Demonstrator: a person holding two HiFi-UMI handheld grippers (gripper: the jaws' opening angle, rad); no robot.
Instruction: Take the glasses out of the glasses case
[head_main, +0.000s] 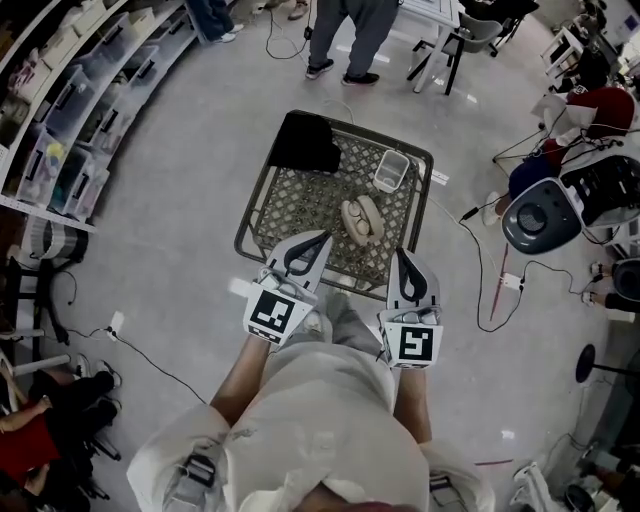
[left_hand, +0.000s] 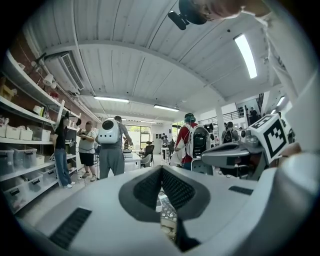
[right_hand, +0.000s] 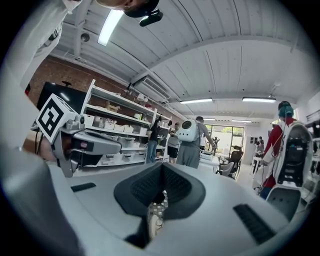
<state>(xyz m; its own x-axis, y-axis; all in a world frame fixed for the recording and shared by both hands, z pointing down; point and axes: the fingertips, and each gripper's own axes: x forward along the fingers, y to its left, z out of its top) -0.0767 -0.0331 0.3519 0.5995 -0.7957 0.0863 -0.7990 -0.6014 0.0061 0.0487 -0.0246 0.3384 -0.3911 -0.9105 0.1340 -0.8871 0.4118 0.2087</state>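
- In the head view, the glasses case (head_main: 362, 218) is seen lying shut on the desk (head_main: 300, 200), a little right of the middle. Its long side runs from the near edge toward the far edge. No glasses can be seen, as the lid is down.
- The left gripper (head_main: 322, 238) and the right gripper (head_main: 401, 252) are held over the near edge. The case lies just ahead of them and between the two, about as near to one as to the other.
- In the left gripper view, the jaws of the left gripper (left_hand: 161, 168) are seen pressed together at the tips, and nothing is held. Only a bit of the desk's mesh is shown through the gap below.
- In the right gripper view, the jaws of the right gripper (right_hand: 162, 178) are also closed tight on nothing. A pale round shape is seen low in the gap. It may be the case, but this cannot be told.
- Both jaws will likely need to be opened before the case can be held and its lid lifted.
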